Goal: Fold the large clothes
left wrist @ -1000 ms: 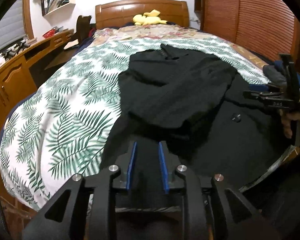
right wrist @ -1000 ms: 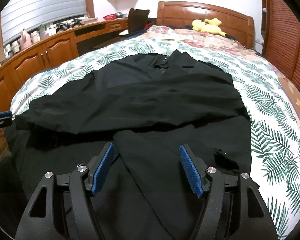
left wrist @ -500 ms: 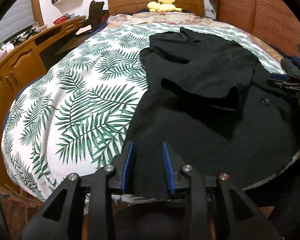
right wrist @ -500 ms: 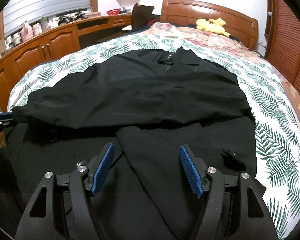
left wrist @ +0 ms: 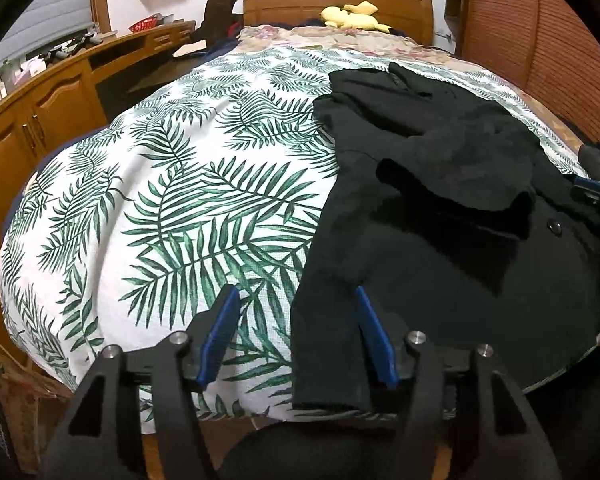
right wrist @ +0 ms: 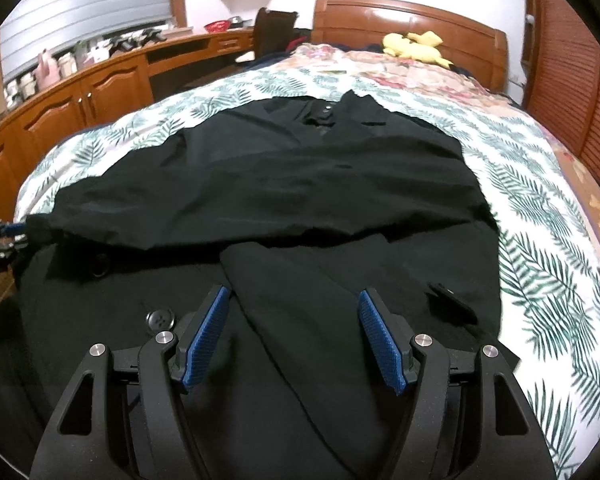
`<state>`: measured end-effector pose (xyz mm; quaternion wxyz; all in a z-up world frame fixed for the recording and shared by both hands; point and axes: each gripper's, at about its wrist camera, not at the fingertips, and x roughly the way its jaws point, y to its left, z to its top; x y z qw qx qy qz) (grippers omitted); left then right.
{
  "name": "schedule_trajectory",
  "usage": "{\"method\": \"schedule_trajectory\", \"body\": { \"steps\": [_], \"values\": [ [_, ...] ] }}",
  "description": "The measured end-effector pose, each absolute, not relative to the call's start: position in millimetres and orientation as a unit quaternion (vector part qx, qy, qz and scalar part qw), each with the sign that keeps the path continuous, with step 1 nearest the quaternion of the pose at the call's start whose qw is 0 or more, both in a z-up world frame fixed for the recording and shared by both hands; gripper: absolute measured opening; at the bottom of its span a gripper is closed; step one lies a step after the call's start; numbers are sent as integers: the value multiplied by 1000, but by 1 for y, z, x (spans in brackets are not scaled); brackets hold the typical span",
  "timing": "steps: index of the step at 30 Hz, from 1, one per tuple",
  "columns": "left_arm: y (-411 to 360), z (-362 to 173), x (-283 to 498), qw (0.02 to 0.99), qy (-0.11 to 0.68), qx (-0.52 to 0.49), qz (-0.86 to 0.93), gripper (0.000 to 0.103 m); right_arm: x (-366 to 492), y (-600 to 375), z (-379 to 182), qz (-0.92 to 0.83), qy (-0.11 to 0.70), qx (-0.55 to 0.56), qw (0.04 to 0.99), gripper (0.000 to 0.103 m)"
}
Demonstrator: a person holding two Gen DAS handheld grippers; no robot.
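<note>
A large black coat [left wrist: 440, 216] lies spread on a bed with a green leaf-print cover [left wrist: 180, 208], its sleeves folded across the body [right wrist: 268, 192]. My left gripper [left wrist: 296, 312] is open and empty at the coat's lower left corner, which hangs over the bed's foot edge. My right gripper [right wrist: 294, 314] is open and empty, low over the coat's lower front panel [right wrist: 320, 320]. A black button [right wrist: 160, 319] lies just left of it. The right gripper's tip shows at the right edge of the left wrist view [left wrist: 598, 188].
A yellow plush toy [right wrist: 414, 48] lies by the wooden headboard [left wrist: 336, 4]. Wooden cabinets and a desk [right wrist: 80, 96] run along the left of the bed. A slatted wooden wardrobe [left wrist: 540, 32] stands on the right.
My left gripper was shut on the coat's lower edge; it has opened and let go, drawn back to the foot of the bed. The right gripper has stayed open, hardly moving.
</note>
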<state>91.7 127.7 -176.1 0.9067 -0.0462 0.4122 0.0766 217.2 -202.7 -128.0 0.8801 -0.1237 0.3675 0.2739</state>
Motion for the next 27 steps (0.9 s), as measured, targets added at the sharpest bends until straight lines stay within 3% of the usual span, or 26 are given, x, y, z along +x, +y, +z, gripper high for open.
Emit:
{"method": "schedule_trajectory", "body": {
  "steps": [15, 25, 26, 27],
  "values": [
    [128, -177, 86, 911, 404, -46, 72, 61, 165, -332, -115, 181, 410, -120, 886, 74],
    [129, -177, 87, 911, 404, -49, 66, 61, 140, -337, -140, 203, 442, -117, 866, 75],
    [129, -177, 87, 911, 404, -49, 66, 61, 139, -333, -142, 203, 441, -123, 866, 74],
    [129, -178, 87, 911, 404, -49, 66, 61, 138, -329, -141, 212, 441, -121, 864, 66]
  ]
}}
